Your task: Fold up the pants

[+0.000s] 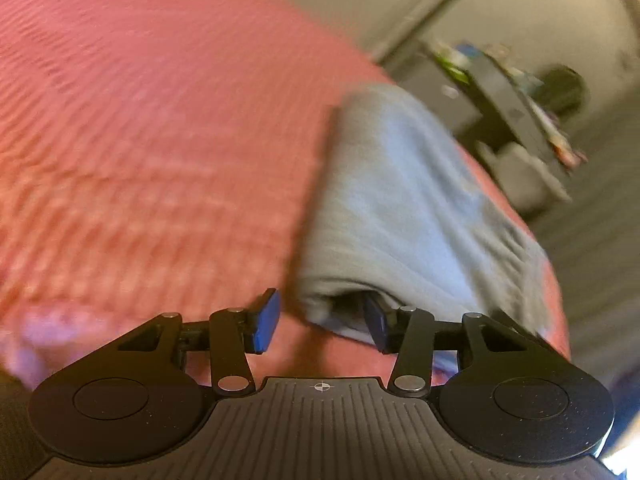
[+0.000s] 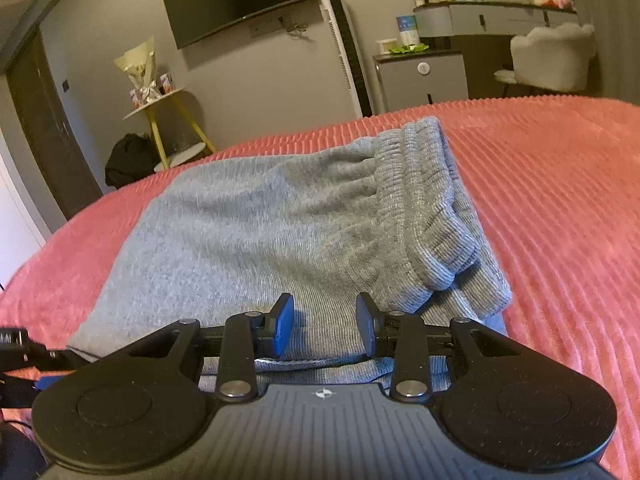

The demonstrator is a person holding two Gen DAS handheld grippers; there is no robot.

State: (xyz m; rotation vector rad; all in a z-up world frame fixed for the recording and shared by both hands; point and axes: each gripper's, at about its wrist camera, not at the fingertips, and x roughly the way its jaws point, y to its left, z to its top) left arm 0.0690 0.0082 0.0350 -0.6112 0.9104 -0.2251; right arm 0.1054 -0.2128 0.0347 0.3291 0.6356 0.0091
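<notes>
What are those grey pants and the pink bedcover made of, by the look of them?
The grey pants look like soft knit jersey, matte, with fine ribbing and an elastic gathered waistband. The pink bedcover seems a plush fleece, slightly sheeny, with raised corded ridges.

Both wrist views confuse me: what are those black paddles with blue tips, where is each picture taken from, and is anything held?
Each picture comes from a camera on a hand-held gripper, looking forward along its two fingers. The black parts are the gripper body; the blue tips are its pads. In the left wrist view, the left gripper is at a corner of the folded grey pants on the pink bedspread; one finger sits in the fold, nothing pinched. In the right wrist view, the right gripper hovers open over the pants, holding nothing.
</notes>
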